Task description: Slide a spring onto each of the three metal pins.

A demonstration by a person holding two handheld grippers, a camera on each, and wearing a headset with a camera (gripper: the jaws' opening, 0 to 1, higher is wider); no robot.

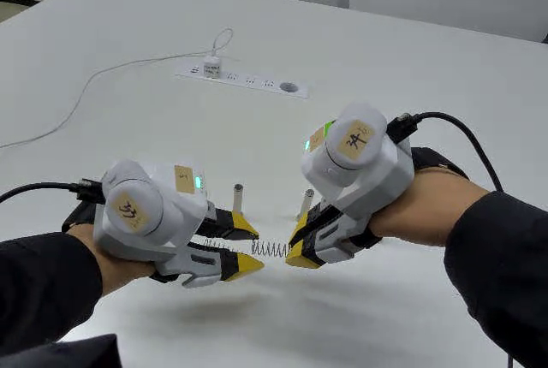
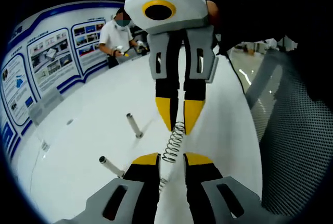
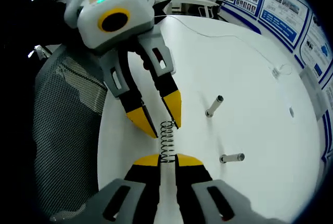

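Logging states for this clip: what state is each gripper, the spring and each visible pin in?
left gripper: open, jaws either side of the spring
right gripper: shut on the spring's end
spring: spans between the grippers, on no pin
left pin: upright, bare
right pin: upright, bare

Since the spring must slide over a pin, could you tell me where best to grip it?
Pinch the spring at one end, coming in along its axis as the right gripper does; it is an open coil, so the other end is free for a pin.
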